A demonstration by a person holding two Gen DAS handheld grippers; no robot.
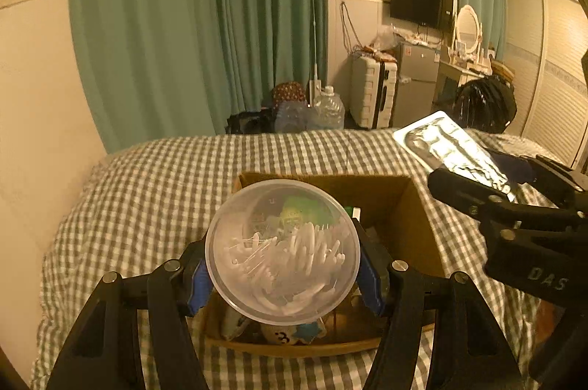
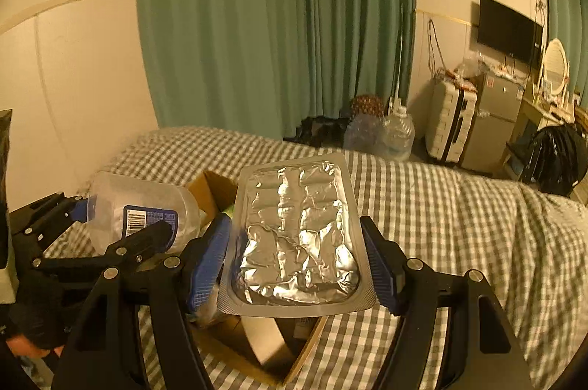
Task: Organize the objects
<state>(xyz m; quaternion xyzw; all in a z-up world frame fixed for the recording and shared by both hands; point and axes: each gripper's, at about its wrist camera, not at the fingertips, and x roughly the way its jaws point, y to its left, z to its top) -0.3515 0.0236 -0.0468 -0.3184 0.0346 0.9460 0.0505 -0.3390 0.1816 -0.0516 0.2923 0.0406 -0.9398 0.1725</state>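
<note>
Bedroom scene, checked bedspread (image 1: 147,176). Open cardboard box (image 1: 408,206) resting on it, already part filled. Left gripper (image 1: 283,265) clamped on a clear round tub of cotton swabs (image 1: 283,250), held directly above the box, likely for lowering in. Right gripper (image 2: 297,261) closed on a silver foil blister pack (image 2: 297,235), raised just beside the box, apparently waiting its turn.

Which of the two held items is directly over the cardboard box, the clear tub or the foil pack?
The clear tub in the left gripper; the foil pack is off the cardboard box, to its right.
</note>
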